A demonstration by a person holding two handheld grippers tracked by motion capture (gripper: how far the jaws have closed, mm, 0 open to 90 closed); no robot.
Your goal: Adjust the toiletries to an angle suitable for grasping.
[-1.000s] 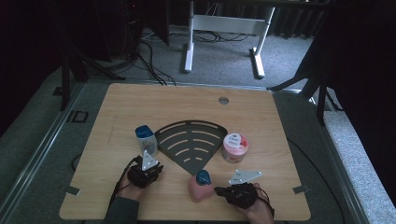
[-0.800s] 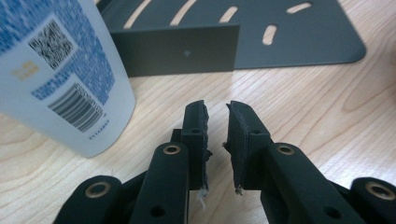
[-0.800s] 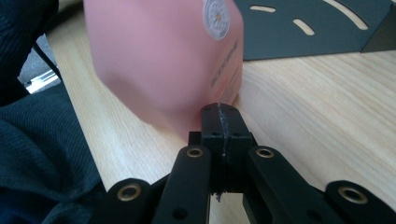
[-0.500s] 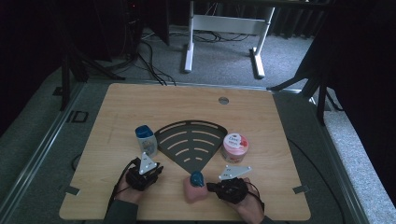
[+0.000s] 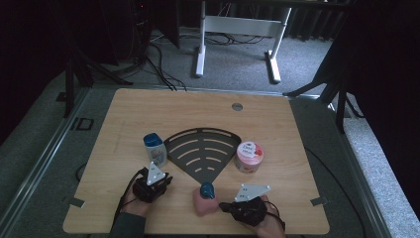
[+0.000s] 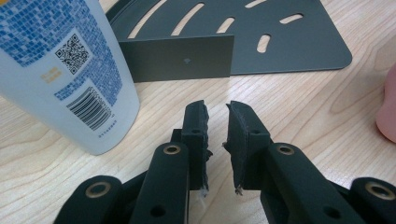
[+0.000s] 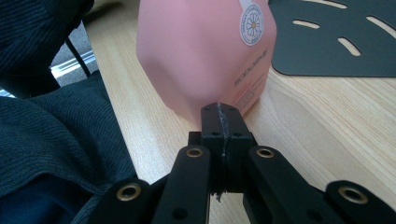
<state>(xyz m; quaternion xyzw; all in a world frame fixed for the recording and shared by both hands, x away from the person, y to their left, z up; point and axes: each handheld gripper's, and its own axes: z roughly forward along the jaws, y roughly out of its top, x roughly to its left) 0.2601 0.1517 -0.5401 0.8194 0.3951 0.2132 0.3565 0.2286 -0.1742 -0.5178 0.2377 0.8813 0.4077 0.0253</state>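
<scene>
My right gripper (image 7: 223, 112), jaws pressed together on nothing, points at a squat pink bottle (image 7: 205, 51) with a round daisy sticker and dark blue cap (standing near the table's near edge). My left gripper (image 6: 217, 109) is narrowly parted beside a white bottle (image 6: 70, 70).

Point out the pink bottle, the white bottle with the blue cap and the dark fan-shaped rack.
pink bottle (image 7: 205, 51), right gripper view, on its front face.
white bottle with the blue cap (image 5: 154, 148), high view, on its body.
dark fan-shaped rack (image 5: 203, 151), high view, on its slotted plate.
</scene>
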